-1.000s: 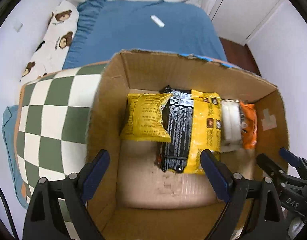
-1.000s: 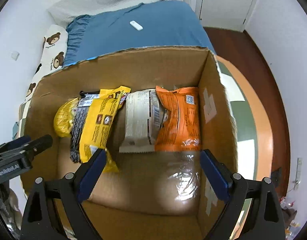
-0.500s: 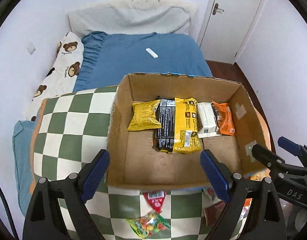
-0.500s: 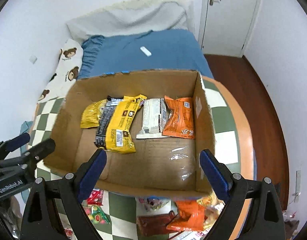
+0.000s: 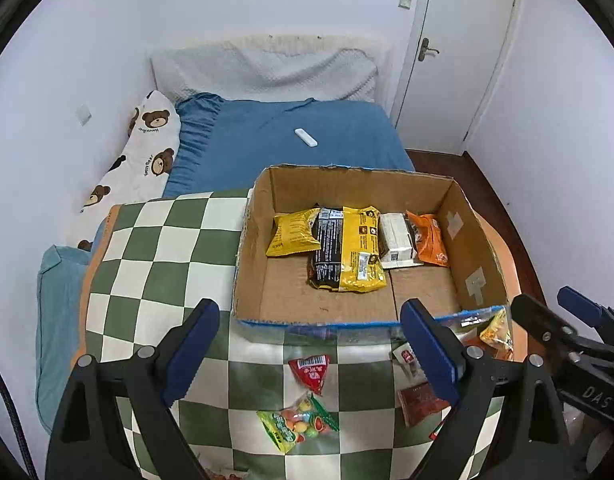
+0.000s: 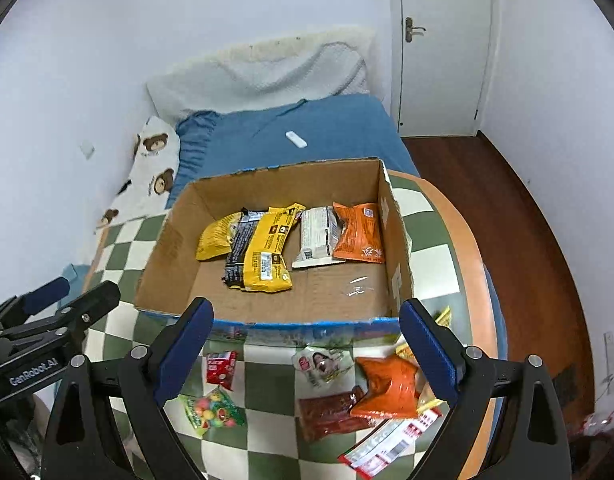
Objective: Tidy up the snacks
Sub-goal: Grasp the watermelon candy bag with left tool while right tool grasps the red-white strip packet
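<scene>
- The left wrist view looks forward and down between its own open blue fingers [image 5: 191,350], from the near left of the checkered table [image 5: 163,248], facing the cardboard box [image 5: 263,280] and the bed [image 5: 291,148] beyond.
- The right wrist view looks the same way from the near right, seeing the cardboard box [image 6: 167,248] and wooden floor [image 6: 519,216].
- Both sit back from the box, above the loose snacks.
- They share the box, the packets inside, the bed and the door [image 5: 459,60].
- Each view catches the other gripper at its edge: the right gripper [image 5: 563,320], the left gripper [image 6: 63,300].
</scene>
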Demonstrator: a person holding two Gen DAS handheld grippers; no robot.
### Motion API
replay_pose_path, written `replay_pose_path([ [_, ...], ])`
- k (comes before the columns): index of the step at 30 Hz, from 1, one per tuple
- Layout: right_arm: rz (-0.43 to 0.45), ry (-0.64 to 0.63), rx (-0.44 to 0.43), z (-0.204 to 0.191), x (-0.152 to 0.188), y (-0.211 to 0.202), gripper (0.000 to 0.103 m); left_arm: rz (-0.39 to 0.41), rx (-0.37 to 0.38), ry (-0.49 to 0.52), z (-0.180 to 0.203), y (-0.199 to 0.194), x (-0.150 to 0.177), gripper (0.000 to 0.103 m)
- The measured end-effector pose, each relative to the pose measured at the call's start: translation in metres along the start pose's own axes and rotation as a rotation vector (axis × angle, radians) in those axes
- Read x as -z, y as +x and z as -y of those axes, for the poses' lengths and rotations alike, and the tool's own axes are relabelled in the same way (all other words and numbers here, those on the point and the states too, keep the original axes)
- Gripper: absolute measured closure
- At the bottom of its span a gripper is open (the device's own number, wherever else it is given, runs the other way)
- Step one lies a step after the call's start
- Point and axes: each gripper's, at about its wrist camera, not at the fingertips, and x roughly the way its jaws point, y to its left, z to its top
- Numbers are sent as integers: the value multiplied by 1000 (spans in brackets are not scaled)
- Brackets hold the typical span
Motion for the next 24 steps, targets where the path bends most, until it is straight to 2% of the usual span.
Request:
replay_pose_path([
  [4,-4,54,-25,10,14,-9,6,-31,4,8,4,2,17,10],
  [8,-61,149,-45,34,39,2,6,-93,-11,34,7,18,42,10],
  [12,-187,265,-50,69,83,34,6,-207,-45,79,9,50,77,10],
  [15,-274,375,-61,96,117,60,6,-297,-56,71,3,77,99,10],
  [19,-367,484,-147,109,152,95,6,-390,-70,60,-7,108,119,10],
  [22,-405,503,-174,104,167,116,6,-428,-101,134,-7,125,132,10],
  [24,-430,498,-185,97,173,127,6,-447,-108,246,4,134,140,10],
])
